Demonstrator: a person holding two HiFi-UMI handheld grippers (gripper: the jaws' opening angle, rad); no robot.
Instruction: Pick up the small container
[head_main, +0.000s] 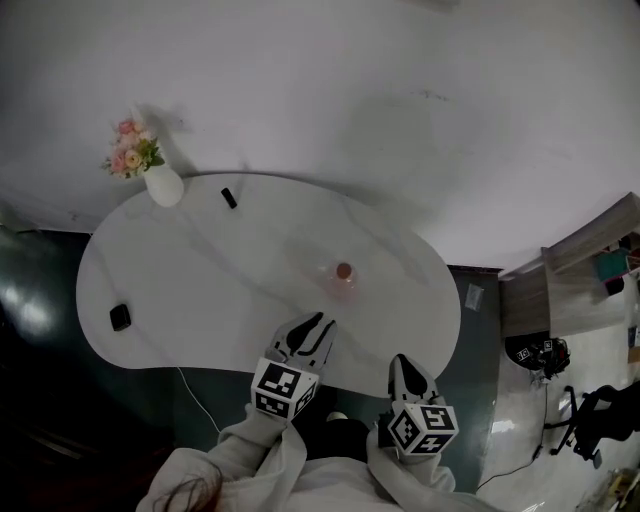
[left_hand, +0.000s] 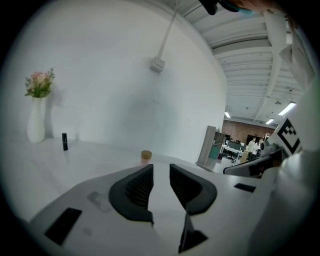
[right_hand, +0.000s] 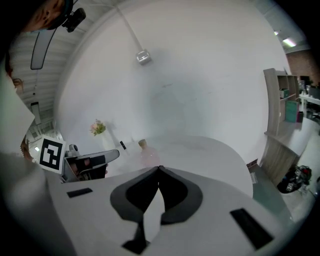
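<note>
Ahead of both pairs of jaws and apart from them, the small container (head_main: 343, 275) stands upright on the white table (head_main: 200, 260), its long axis vertical and its tan cap pointing up. The left gripper (left_hand: 161, 167) has its jaws a narrow gap apart with nothing between them. The right gripper (right_hand: 159, 168) has its jaws meeting at the tips, empty. Farther off, a vase (head_main: 163, 185) of flowers stands by the plain white wall (head_main: 400, 80). Shelves (right_hand: 280, 107) rise to the right.
</note>
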